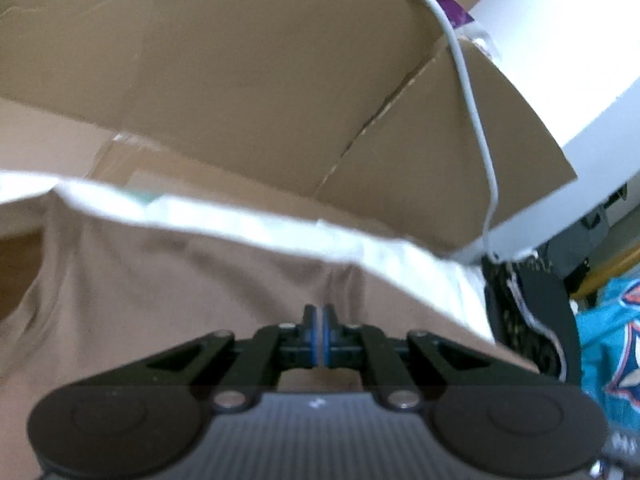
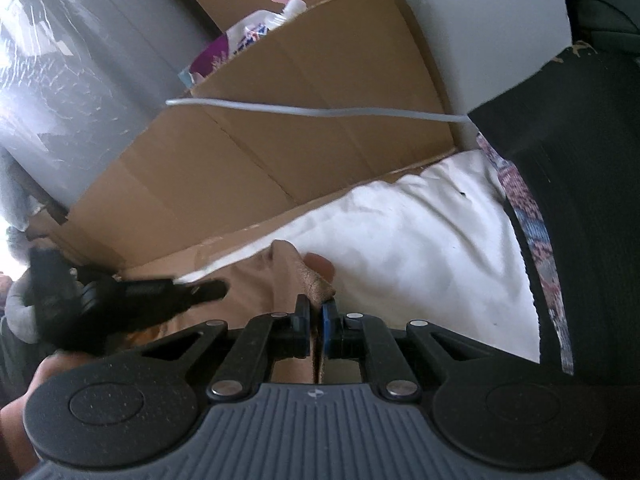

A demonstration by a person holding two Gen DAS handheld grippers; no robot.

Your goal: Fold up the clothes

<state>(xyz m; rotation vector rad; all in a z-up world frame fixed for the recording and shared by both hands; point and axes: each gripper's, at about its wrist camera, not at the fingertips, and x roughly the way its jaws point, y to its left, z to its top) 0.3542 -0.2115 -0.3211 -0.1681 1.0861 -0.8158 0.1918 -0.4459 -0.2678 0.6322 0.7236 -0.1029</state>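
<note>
While right gripper (image 2: pixel 315 312) pinches a raised fold of tan garment (image 2: pixel 288 276) at lower centre, left gripper (image 1: pixel 319 316) clamps its tan cloth too; garment, matte and wrinkled, stretches left-right before white sheet (image 2: pixel 420 240), cardboard (image 2: pixel 280 140) beyond.

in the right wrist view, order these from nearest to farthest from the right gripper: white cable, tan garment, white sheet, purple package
From the right gripper:
1. tan garment, pinched between its fingers
2. white sheet, just beyond and to the right
3. white cable, lying across the cardboard further up
4. purple package, behind the cardboard at upper left
</note>
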